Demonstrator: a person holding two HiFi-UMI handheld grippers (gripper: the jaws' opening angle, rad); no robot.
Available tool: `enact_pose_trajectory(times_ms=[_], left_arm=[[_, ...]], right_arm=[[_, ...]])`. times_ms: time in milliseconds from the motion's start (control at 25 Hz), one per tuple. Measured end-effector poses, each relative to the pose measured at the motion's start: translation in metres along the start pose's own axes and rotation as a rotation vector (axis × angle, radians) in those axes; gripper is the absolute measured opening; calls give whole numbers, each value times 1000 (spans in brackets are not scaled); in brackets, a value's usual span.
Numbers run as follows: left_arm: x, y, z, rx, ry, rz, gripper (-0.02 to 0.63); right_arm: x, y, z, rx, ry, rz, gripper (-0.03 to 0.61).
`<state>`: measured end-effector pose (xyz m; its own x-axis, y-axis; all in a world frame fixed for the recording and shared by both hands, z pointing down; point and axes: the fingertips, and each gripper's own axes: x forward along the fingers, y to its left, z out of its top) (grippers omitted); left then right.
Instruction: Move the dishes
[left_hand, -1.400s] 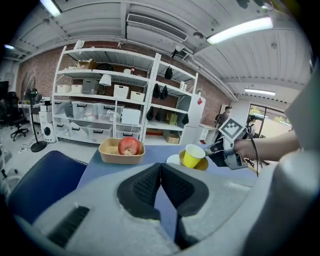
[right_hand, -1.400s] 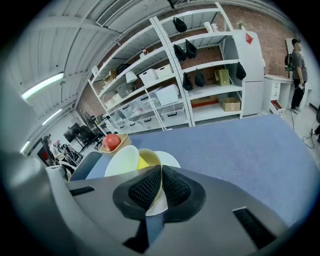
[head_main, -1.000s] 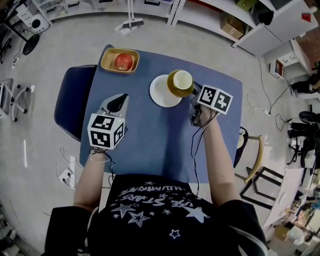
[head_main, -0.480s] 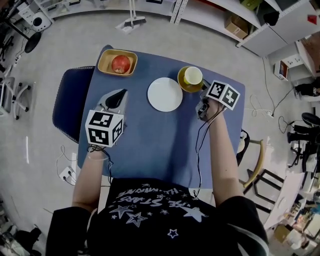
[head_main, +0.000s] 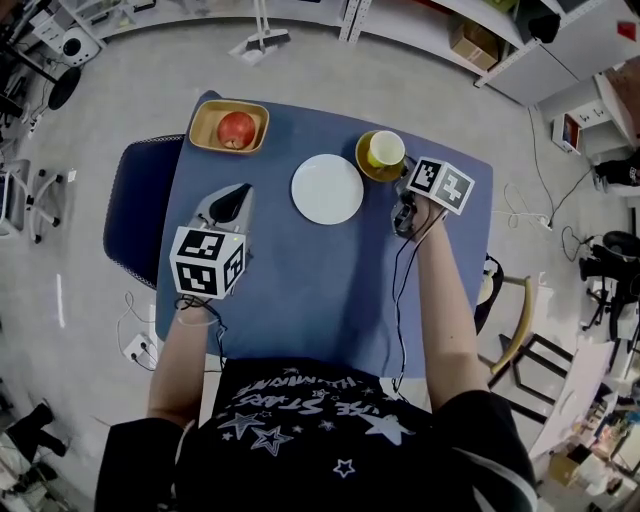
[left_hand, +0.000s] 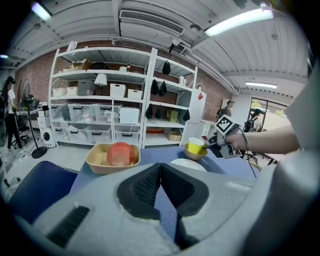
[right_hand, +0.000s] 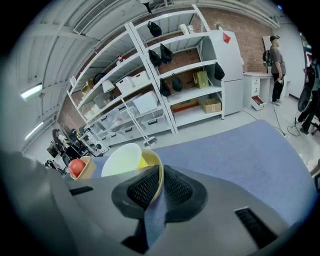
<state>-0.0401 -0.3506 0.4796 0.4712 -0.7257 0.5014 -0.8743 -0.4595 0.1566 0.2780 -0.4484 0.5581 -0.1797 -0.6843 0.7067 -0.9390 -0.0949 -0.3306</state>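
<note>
– Which side of the white plate (head_main: 327, 189) is the bowl on?
– Right of it, just beside but not touching. The yellow bowl (head_main: 366, 167), with the cup (head_main: 386, 149) standing in it, looks set down on the blue bench (head_main: 300, 290), though from here I can't swear its foot is fully down.
– And who's got it?
– The right gripper (right_hand: 157, 187), reaching in from the side of the bowl away from the plate. Its jaws are nearly together with the bowl's rim pinched between them, and they've just been easing open a touch.
– And the other one?
– The left gripper (left_hand: 160, 175) is well off on the plate's opposite side, jaws closed on nothing.
– So what next?
– I'd guess it lets go and backs straight off, away from the plate. If the plate goes next, the right gripper is the nearer one
</note>
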Motion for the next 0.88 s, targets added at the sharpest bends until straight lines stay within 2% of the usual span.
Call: enact_pose_trajectory(times_ms=[280, 400, 480, 640, 760, 880], left_arm=[[-3, -1, -2, 0, -3, -2, 20], [-5, 0, 1, -1, -10, -3, 20], [-7, 0, 3, -1, -17, -2, 20], [-10, -1, 5, -9, -30, -5, 20], [-12, -2, 6, -10, -35, -9, 20], [-14, -2, 7, -12, -40, -7, 20]], right_arm=[[-15, -2, 7, -36, -59, 11, 122], [-32, 4, 19, -77, -115, 28, 142], [-46, 13, 29, -159, -165, 41, 155], [-67, 49, 42, -401, -243, 83, 160], [-64, 72, 31, -531, -197, 127, 161], [-55, 87, 15, -607, -125, 161, 156]])
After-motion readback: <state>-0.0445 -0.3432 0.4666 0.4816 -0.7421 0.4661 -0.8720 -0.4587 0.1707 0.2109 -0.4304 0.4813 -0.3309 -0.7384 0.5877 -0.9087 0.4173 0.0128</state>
